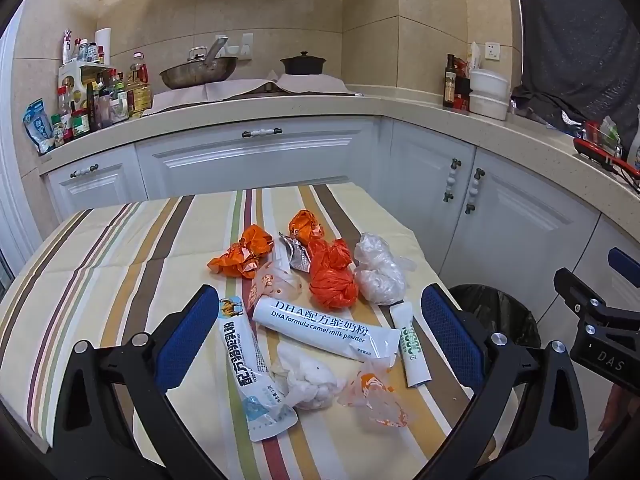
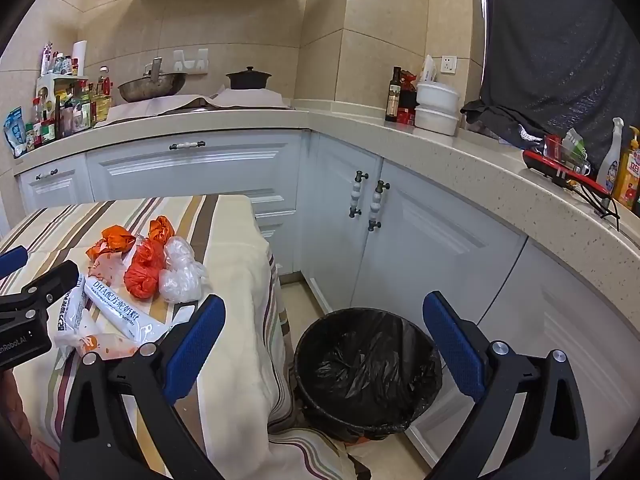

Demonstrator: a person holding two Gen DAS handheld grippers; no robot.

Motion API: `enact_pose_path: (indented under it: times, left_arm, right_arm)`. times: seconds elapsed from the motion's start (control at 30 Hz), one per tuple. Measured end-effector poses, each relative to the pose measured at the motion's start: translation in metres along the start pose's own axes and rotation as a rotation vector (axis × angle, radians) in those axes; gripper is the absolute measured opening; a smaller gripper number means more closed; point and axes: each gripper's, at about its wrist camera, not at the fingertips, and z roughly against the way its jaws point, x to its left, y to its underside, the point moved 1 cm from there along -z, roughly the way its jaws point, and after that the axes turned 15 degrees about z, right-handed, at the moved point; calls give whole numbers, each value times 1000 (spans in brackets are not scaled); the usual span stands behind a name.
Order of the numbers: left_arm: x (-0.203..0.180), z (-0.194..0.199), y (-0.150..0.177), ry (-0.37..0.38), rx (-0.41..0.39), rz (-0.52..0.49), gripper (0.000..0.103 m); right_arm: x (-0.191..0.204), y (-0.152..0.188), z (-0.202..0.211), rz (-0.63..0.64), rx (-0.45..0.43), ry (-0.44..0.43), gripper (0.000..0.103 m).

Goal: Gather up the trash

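- In the left wrist view, the trash pile on the striped counter [image 1: 100, 248] is seen nearly in full: a white DHA camel milk powder sachet [image 1: 326, 330], a second long sachet [image 1: 250, 372] with a camel print, a small green-lettered sachet [image 1: 412, 346], a crumpled white tissue [image 1: 310, 380], a knotted orange plastic bag [image 1: 332, 276], a bunched clear plastic bag [image 1: 378, 268], two crumpled orange wrappers [image 1: 242, 254] [image 1: 306, 224] and a silver foil wrapper [image 1: 296, 252].
- The tissue and the green-lettered sachet cannot be made out in the right wrist view, where the pile is partly cut off by the left tool's body.
- Only a sliver of the trash bin [image 1: 496, 316] is shown past the counter's right edge in the left wrist view; in the right wrist view the whole bin [image 2: 368, 372], lined with a black bag, is seen on the floor just beside the hanging tablecloth.
- A spray bottle [image 2: 610, 156] and an orange soap bottle [image 2: 630, 168] on the kitchen worktop are shown by the right wrist view alone.
- The left tool [image 1: 320, 344] is held wide apart over the pile, with the milk powder sachet lying between its blue pads [image 1: 188, 336]; nothing is gripped.
- The right tool [image 2: 324, 352] is likewise spread wide and empty, held above the bin and the counter's edge.
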Motion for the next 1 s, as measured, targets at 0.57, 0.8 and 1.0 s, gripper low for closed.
enact_pose_path:
  times: [0.57, 0.8, 1.0]
  left_arm:
    - [-4, 5, -2, -1, -2, -4, 99]
    - [0, 2, -4, 1, 3, -1, 99]
    - [5, -3, -1, 1, 8, -4, 99]
  right_arm:
    - [-1, -1, 1, -1, -4, -1, 96]
    - [-1, -1, 0, 1, -2, 0, 96]
    - [0, 0, 0, 1, 1, -1, 96]
